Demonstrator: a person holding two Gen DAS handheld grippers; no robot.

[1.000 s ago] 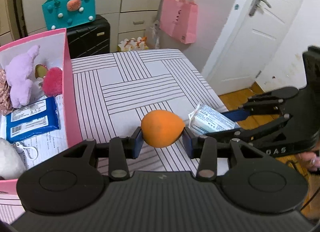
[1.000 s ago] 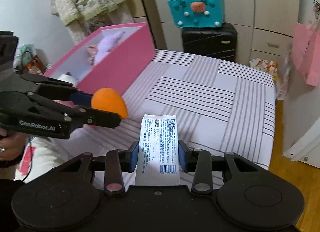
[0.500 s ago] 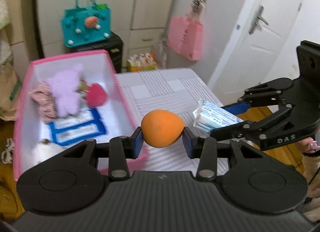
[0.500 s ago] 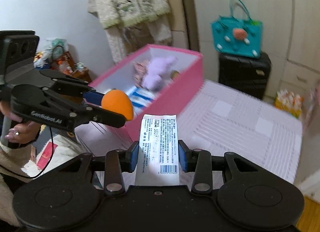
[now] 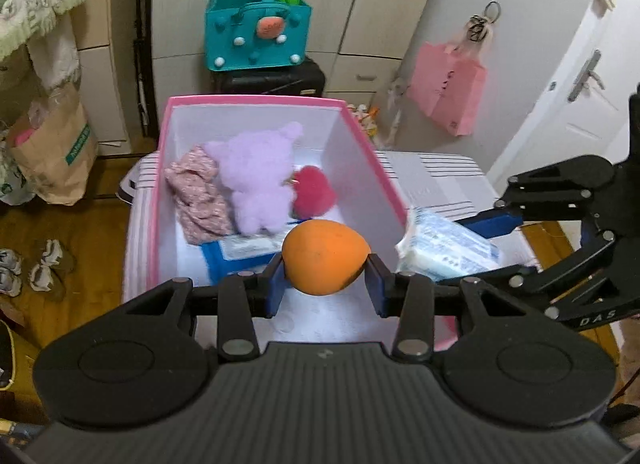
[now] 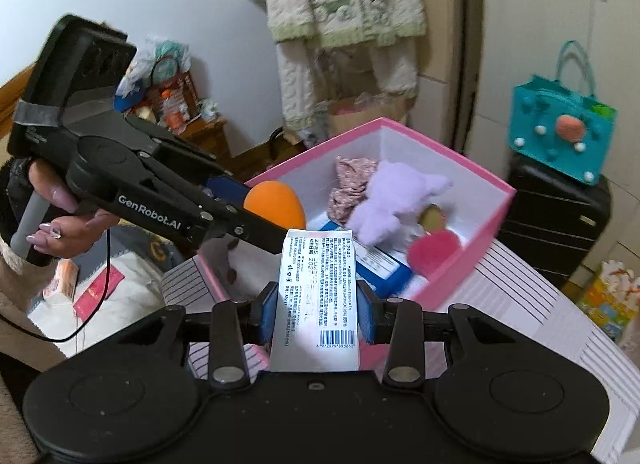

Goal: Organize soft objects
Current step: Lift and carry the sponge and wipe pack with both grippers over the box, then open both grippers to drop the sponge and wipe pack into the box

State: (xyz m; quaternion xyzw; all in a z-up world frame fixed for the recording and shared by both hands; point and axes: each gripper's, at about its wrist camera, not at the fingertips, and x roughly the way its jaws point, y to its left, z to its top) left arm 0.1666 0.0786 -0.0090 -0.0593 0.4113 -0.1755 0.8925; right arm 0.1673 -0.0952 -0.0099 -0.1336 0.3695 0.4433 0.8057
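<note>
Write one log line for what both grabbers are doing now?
left gripper: shut on orange sponge | right gripper: shut on tissue pack | pink box: below

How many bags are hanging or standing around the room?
3: a teal tote bag on the black suitcase, a pink paper bag hanging near the door, a brown paper bag on the floor. Others may be hidden.

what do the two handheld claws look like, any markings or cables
Both are matte black linkage frames with blue pads. The left claw has white "GenRobot.AI" lettering, grey tape, a grey handle and a thin black cable. The right claw shows "DAS" lettering.
</note>
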